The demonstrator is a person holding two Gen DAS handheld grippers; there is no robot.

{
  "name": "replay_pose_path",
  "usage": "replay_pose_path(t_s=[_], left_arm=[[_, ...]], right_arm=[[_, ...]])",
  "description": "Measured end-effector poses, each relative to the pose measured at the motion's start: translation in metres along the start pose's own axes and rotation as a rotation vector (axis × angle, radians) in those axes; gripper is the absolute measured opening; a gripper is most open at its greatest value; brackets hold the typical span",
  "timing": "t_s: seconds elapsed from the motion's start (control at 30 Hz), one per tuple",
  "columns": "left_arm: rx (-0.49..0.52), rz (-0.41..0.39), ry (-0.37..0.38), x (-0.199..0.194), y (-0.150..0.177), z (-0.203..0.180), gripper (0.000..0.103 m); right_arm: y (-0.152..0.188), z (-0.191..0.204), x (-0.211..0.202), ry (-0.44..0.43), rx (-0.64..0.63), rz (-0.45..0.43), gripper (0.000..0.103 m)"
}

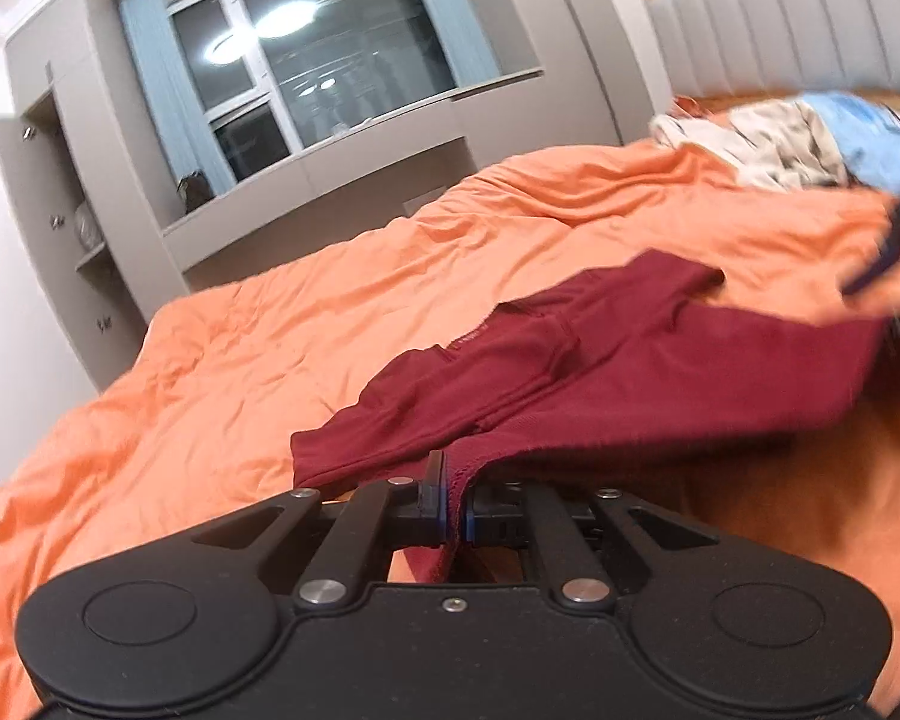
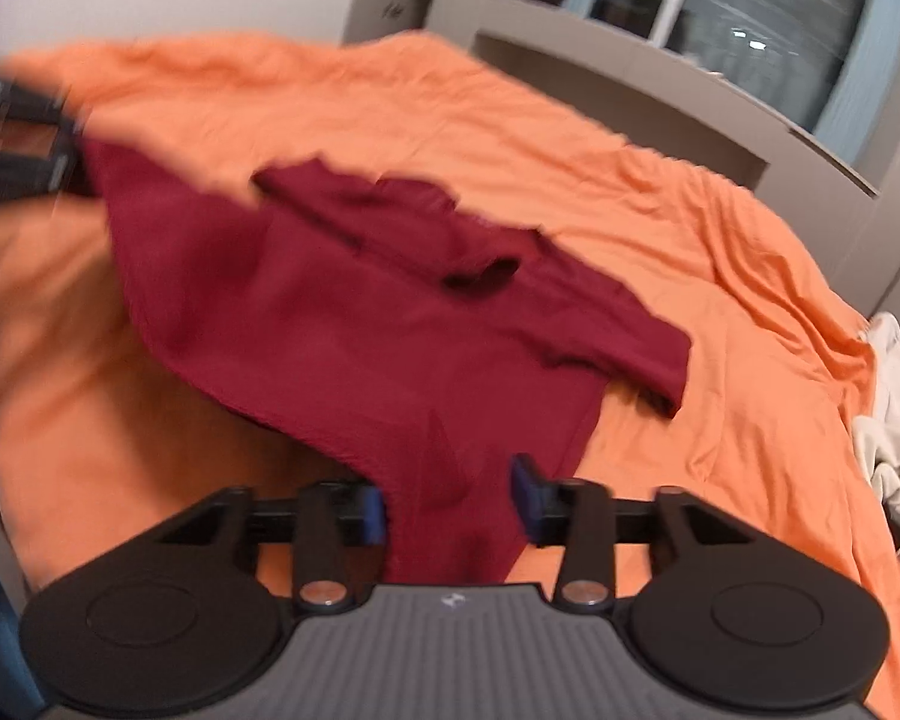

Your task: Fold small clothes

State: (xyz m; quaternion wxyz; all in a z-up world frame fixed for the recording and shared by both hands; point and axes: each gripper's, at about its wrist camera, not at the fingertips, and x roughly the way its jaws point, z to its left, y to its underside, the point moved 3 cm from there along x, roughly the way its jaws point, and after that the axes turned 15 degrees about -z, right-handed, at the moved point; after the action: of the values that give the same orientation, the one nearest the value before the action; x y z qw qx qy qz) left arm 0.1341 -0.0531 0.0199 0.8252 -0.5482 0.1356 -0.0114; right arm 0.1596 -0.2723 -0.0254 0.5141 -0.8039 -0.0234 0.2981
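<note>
Nearest the left wrist camera is the black body of the left gripper (image 1: 455, 501), its fingers (image 1: 432, 495) pressed together on a hem of the dark red garment (image 1: 600, 372), with a strip of the cloth hanging down between the blue pads toward the lens. Ahead of those fingers the garment spreads across the orange bed cover (image 1: 270, 324), one short sleeve lying out to their left and a folded-over upper part further ahead. To the far right of the fingers, at the picture's edge, the other gripper shows only as a dark blur against the cloth. Beyond it, near the grey padded headboard (image 1: 810, 18), lies a heap of pale and light blue clothes (image 1: 798, 138). A grey wall unit with a window (image 1: 306, 60) stands past the far side of the bed. In the right wrist view the right gripper (image 2: 447, 501) has its fingers (image 2: 528, 486) spread apart; a tongue of the red garment (image 2: 390, 324) lies in the gap between them, but neither pad presses on it. Whether the cloth brushes the left pad cannot be told through the blur. The rest of the garment fans out ahead of these fingers over the bed cover (image 2: 660, 192), and its far left corner runs up to the blurred left gripper (image 2: 75, 150). Pale crumpled clothes (image 2: 894, 408) sit well to the right of the fingers.
</note>
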Motion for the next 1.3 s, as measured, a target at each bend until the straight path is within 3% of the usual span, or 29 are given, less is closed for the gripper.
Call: replay_pose_path(t_s=[0.13, 0.2, 0.27, 0.3, 0.37, 0.53, 0.67, 0.87, 1.0, 1.13, 1.3], left_arm=[[-0.020, -0.012, -0.015, 0.001, -0.010, 0.009, 0.005], [-0.011, -0.021, -0.024, -0.001, -0.013, 0.010, 0.005], [-0.006, -0.027, -0.027, -0.004, -0.015, 0.010, 0.005], [-0.004, -0.029, -0.026, -0.005, -0.015, 0.011, 0.005], [0.004, -0.036, -0.028, -0.010, -0.016, 0.010, 0.005], [-0.023, -0.041, -0.020, -0.030, -0.017, 0.009, 0.004], [-0.034, -0.081, -0.018, -0.054, -0.025, 0.009, 0.004], [-0.061, -0.167, 0.005, -0.114, -0.052, 0.016, 0.004], [-0.091, -0.131, 0.079, -0.143, -0.068, 0.028, 0.004], [-0.140, -0.053, 0.164, -0.135, -0.066, 0.040, 0.004], [-0.142, 0.009, 0.217, -0.086, -0.073, 0.052, 0.004]], right_arm=[[0.013, 0.031, 0.004, -0.012, -0.159, 0.049, 0.051], [0.021, 0.046, 0.006, -0.013, -0.244, 0.074, 0.048], [0.029, 0.058, 0.005, -0.002, -0.344, 0.088, 0.013], [0.033, 0.063, 0.004, 0.018, -0.392, 0.085, 0.003], [0.037, 0.068, -0.002, 0.088, -0.452, 0.046, 0.003], [0.025, 0.051, -0.037, 0.232, -0.326, -0.085, 0.003], [0.009, 0.038, -0.080, 0.298, -0.195, -0.203, 0.003], [-0.017, 0.040, -0.159, 0.313, -0.076, -0.337, 0.003], [-0.033, 0.040, -0.202, 0.274, -0.040, -0.370, 0.003], [-0.038, 0.029, -0.194, 0.262, -0.067, -0.337, 0.003], [-0.055, -0.004, -0.145, 0.253, -0.061, -0.297, 0.003]])
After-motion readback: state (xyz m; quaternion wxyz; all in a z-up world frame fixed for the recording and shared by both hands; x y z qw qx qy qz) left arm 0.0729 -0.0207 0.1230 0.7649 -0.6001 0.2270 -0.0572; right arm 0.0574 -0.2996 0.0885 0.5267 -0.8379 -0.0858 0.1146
